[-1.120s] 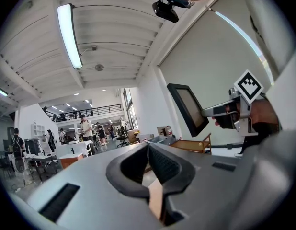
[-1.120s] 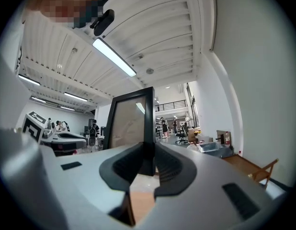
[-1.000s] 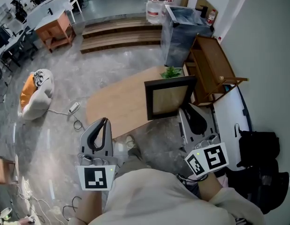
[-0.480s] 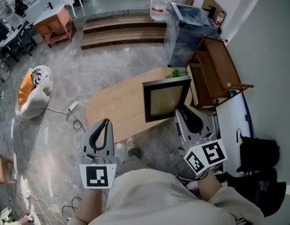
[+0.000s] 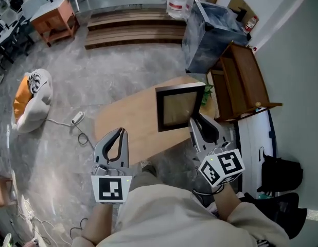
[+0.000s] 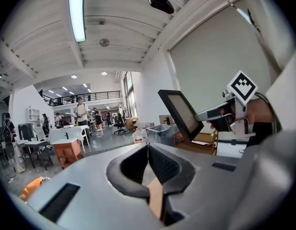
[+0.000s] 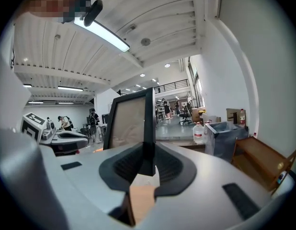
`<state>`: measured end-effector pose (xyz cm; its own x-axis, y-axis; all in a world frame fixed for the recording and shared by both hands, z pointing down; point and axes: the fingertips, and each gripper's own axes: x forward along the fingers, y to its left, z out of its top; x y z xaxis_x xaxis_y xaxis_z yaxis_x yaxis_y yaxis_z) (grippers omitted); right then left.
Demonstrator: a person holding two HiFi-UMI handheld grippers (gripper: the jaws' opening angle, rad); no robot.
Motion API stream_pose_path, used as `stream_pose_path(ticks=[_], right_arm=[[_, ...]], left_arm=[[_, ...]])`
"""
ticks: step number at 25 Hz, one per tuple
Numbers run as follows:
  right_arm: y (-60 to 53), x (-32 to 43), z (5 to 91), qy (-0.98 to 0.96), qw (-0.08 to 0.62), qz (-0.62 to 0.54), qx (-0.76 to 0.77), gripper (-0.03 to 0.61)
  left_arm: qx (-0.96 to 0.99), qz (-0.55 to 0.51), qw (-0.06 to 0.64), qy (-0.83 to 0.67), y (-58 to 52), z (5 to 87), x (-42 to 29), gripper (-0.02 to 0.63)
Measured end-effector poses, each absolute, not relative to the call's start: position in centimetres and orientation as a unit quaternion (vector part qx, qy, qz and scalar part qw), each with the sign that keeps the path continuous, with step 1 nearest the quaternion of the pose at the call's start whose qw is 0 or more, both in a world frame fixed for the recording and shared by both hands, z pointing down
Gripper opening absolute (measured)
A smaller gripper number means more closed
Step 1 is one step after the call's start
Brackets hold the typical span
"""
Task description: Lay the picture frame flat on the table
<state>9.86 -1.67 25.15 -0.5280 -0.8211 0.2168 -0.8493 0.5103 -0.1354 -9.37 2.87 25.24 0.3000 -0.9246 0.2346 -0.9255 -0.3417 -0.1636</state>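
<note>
Currently carrying: right gripper (image 5: 196,121) fingers clamped on picture frame (image 5: 178,106) edge, bench (image 5: 123,122) below; left gripper (image 5: 119,133) fingers together, empty. Next: lower, tip flat.

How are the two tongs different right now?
The left tongs are shut on nothing, while the right tongs pinch the picture frame by its edge. The left tongs sit off to the side, apart from the frame, but the right tongs touch it. Both are grey and closed.
</note>
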Motion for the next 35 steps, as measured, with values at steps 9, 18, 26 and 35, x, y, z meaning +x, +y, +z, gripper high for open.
stream_pose_path(ticks=[9,18,26,35], right_arm=[[-10.8,4.5,30.3,-0.847,0.112,0.165,0.492,0.055],[-16.9,1.2,38.4,-0.827,0.168,0.234,0.483,0.056],[-22.1,0.1,46.8,-0.811,0.217,0.286,0.462,0.057],[-26.0,-1.4,58.1,-0.792,0.29,0.322,0.431,0.057]], left_arm=[[0.814,0.184,0.009,-0.551,-5.9,30.1,-13.5,0.009],[0.811,0.179,0.085,-0.55,-11.2,35.6,-16.4,0.009],[0.796,0.188,0.143,-0.557,-15.6,41.4,-17.2,0.009],[0.762,0.203,0.217,-0.576,-20.0,50.9,-18.3,0.009]])
